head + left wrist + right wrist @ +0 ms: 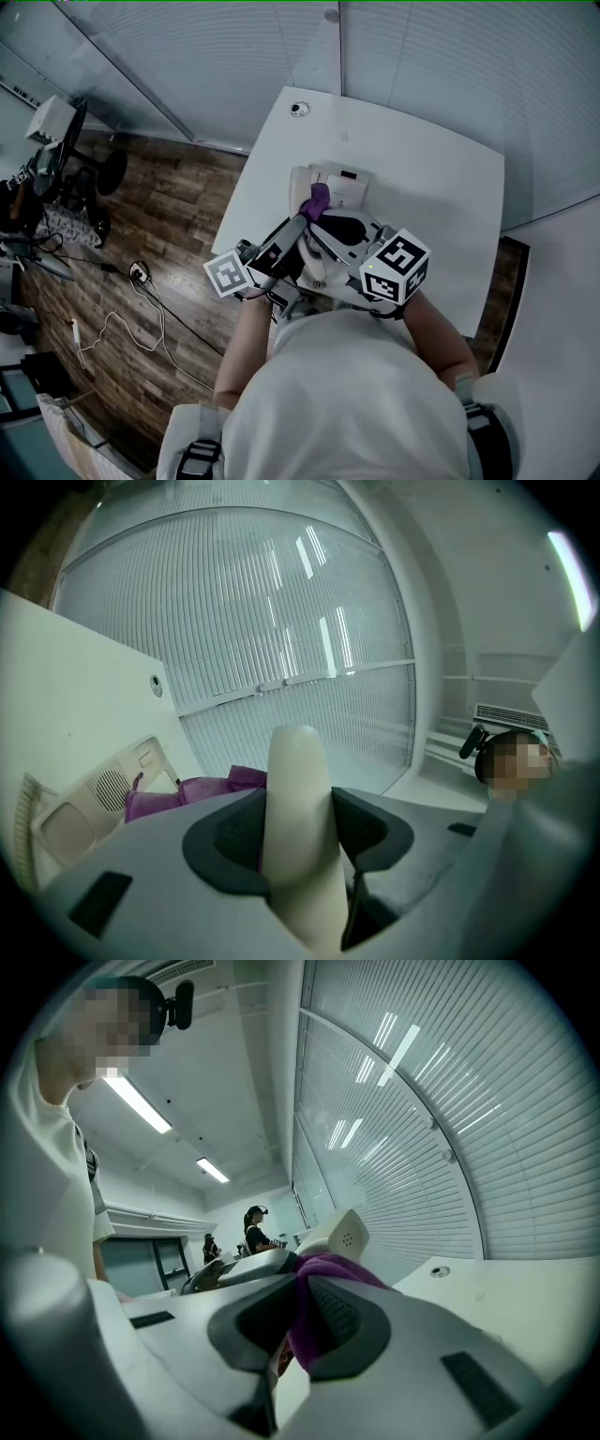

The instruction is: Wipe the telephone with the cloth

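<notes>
Surface: a white surface [441,178] is seen from above in the head view, with a wood floor [141,216] to its left.
Telephone base: the cream telephone base [339,186] is set on the surface, just ahead of both grippers.
Left gripper: the fingers of the left gripper [298,810] are clamped on the cream handset [300,761], which is held lifted off the telephone base.
Right gripper: the fingers of the right gripper [300,1321] are closed on the purple cloth [323,1302].
Cloth: it is bunched and held just beside the handset, above the telephone base; whether they touch cannot be told.
Left gripper view only: the speaker grille [111,787] on the telephone base is shown, with the cloth beside it.
Right gripper view only: the perforated end of the handset is seen rising behind the cloth, and two people [255,1232] are seen far back in the room.
Head view only: both marker cubes are shown.
Grommet: a round grommet [300,109] is set in the surface's far left corner.
</notes>
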`<state>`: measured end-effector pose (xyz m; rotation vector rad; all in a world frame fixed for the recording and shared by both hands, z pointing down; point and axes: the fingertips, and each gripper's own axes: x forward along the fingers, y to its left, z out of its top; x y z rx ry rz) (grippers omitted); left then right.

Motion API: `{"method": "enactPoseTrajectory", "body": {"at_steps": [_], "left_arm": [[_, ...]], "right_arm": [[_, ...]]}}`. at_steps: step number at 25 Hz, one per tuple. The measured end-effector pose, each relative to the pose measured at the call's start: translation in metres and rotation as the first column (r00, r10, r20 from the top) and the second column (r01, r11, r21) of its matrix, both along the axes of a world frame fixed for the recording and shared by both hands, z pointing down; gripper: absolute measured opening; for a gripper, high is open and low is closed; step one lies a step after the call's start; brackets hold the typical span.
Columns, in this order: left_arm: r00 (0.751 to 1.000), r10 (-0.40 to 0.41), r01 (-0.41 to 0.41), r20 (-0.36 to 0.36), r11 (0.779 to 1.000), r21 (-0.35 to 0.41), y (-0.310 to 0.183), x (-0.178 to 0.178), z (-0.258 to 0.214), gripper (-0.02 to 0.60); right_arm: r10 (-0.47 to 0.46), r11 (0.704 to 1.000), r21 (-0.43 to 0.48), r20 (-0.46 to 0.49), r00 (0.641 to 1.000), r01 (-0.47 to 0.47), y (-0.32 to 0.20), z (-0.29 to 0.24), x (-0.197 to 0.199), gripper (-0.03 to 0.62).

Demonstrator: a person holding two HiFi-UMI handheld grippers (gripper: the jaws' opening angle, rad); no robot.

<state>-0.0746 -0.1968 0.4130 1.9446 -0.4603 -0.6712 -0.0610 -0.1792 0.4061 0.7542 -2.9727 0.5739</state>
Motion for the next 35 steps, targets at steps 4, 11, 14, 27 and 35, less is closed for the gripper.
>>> {"method": "enactPoseTrajectory", "body": {"at_steps": [4, 11, 14, 27, 35], "left_arm": [[1.000, -0.011, 0.011, 0.000, 1.000, -0.003, -0.002, -0.003, -0.001, 0.225], [0.999, -0.033, 0.033, 0.009, 0.999, 0.007, -0.007, -0.009, -0.003, 0.225], [0.999, -0.036, 0.036, 0.023, 0.999, 0.010, -0.008, -0.009, -0.003, 0.225], [0.993, -0.093, 0.092, 0.066, 0.996, 0.021, -0.026, -0.017, -0.004, 0.225], [0.988, -0.138, 0.136, 0.068, 0.990, 0.026, -0.039, -0.024, -0.009, 0.225]], "right_arm": [[-0.025, 1.000, -0.004, -0.009, 1.000, 0.025, 0.004, 0.002, -0.004, 0.048], [-0.080, 0.997, -0.002, -0.025, 0.997, 0.080, 0.013, 0.004, -0.010, 0.046], [-0.090, 0.996, -0.006, -0.027, 0.996, 0.090, 0.015, 0.004, -0.011, 0.046], [-0.139, 0.990, -0.009, -0.043, 0.989, 0.139, 0.026, 0.009, -0.008, 0.046], [-0.142, 0.989, -0.034, -0.020, 0.990, 0.142, 0.031, 0.010, -0.006, 0.046]]}}
